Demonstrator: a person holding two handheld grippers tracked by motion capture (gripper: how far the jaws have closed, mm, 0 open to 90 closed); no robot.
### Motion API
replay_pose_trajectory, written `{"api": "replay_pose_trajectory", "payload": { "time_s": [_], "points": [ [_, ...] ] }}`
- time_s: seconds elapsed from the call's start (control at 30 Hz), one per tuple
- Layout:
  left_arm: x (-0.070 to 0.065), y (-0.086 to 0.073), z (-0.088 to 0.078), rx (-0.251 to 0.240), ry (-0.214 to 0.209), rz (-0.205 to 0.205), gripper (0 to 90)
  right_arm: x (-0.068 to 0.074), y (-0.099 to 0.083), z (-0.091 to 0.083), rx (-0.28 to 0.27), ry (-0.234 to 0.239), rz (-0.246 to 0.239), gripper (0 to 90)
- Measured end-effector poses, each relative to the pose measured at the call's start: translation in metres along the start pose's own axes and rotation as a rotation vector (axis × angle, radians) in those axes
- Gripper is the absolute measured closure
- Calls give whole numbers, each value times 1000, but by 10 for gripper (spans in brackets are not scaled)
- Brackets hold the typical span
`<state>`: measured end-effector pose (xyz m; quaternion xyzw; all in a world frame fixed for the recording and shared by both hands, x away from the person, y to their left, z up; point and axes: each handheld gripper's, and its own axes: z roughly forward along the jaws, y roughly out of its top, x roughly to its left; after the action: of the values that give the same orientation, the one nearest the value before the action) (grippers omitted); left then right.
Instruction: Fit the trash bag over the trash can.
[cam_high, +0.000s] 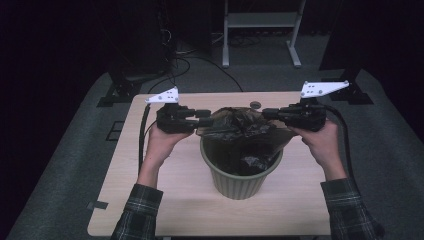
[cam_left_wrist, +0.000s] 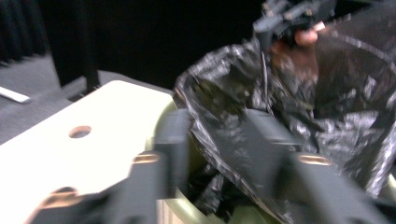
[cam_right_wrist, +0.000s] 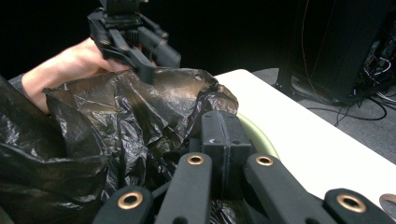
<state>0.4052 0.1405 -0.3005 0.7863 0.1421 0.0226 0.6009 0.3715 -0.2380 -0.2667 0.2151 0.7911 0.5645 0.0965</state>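
From the high view, a ribbed green bin (cam_high: 241, 176) stands near the middle of the pale desk (cam_high: 150, 200); a black plastic bag (cam_high: 240, 125) sits in it, its lower part crumpled down inside the bin and its upper edge lifted above the rim and stretched sideways between the two hands; the left hand-held gripper (cam_high: 204, 117) meets the bag's left edge and the right hand-held gripper (cam_high: 267, 114) its right edge; from here the jaws are too small and dark to judge; a small round hole (cam_high: 255, 105) shows in the desk just behind the bag; whatever lies under the bag's folds is hidden.

In the left gripper view, badly blurred, the left hand-held gripper (cam_left_wrist: 224, 135) has its jaws apart, one outside the bin's rim (cam_left_wrist: 187, 212) and the other against the bag (cam_left_wrist: 289, 102) inside; whether the pads press on the film I cannot tell; the right hand-held gripper (cam_left_wrist: 280, 21) shows far off at the top, cut by the frame, at the bag's far edge.

In the right gripper view, the right hand-held gripper (cam_right_wrist: 225, 140) has its pads pressed together, clamped on the bag (cam_right_wrist: 130, 116) at its edge; the bin's rim (cam_right_wrist: 257, 133) peeks out just behind them; the left hand-held gripper (cam_right_wrist: 149, 65) touches the bag's far edge; the bin's inside is covered by the bag.
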Motion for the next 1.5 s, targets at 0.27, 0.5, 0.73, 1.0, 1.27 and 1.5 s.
{"api": "replay_pose_trajectory", "payload": {
  "time_s": [0.27,0.5,0.73,1.0,1.27,1.5],
  "points": [
    [4,3,-16,29,120,31,898,-16,-9,-1,-5,-74,40,900],
    [14,10,-23,60,203,54,897,-26,-11,19,10,-105,51,900],
    [30,-12,-3,84,198,6,897,-49,-19,34,41,-159,96,900],
    [36,-25,16,147,182,-25,897,-66,-45,41,73,-185,179,900],
    [37,-45,24,193,168,-56,897,-70,-72,50,103,-171,220,900],
    [37,-65,32,236,141,-79,897,-70,-89,54,118,-163,248,900]
  ]
}}
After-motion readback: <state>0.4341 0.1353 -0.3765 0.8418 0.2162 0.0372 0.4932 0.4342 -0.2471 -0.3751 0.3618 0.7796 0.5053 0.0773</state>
